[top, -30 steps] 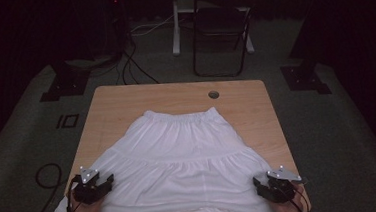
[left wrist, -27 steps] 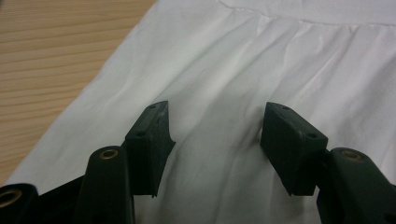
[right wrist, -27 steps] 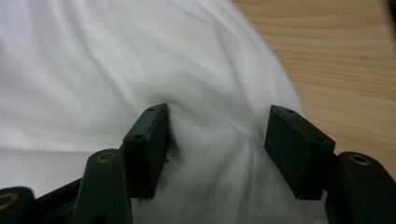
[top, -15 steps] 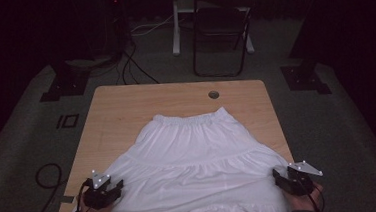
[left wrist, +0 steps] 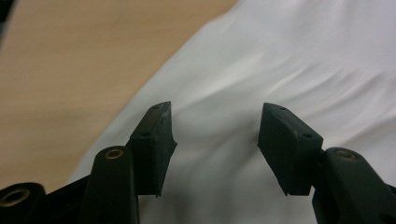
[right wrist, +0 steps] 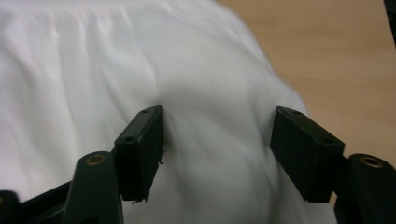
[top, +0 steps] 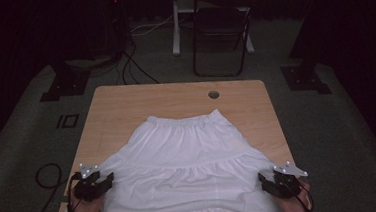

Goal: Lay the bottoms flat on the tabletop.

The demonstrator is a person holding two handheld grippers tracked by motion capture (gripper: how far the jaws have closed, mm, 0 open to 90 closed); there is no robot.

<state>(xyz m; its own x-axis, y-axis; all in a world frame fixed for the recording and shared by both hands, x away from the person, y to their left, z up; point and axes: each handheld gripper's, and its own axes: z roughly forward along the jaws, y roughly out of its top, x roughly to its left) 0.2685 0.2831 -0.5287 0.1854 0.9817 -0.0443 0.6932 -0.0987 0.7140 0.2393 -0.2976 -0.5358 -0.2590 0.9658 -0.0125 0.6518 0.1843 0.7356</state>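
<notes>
A white tiered skirt (top: 189, 156) lies flat on the wooden table (top: 126, 105), with its elastic waistband at the far end and its hem at the near edge. My left gripper (top: 108, 179) sits at the skirt's left hem corner. Its jaws have just been opening and stand apart over the cloth (left wrist: 289, 56), with nothing pinched between them (left wrist: 215, 135). My right gripper (top: 264, 178) sits at the right hem corner. Its jaws have also just been opening and stand wide above the cloth (right wrist: 93, 70), gripping nothing (right wrist: 217, 140).
Bare wood shows left of the skirt (left wrist: 60, 70) and right of it (right wrist: 327, 51). A round cable hole (top: 213, 94) is near the table's far edge. Beyond the table stand a dark folding chair (top: 220, 28) and floor cables (top: 132, 59). A cable loop (top: 48, 173) lies on the floor at the left.
The skirt has slid slightly toward the near edge and its hem lies spread wider. Both grippers shifted a little at the hem corners and now stand with jaws apart.
</notes>
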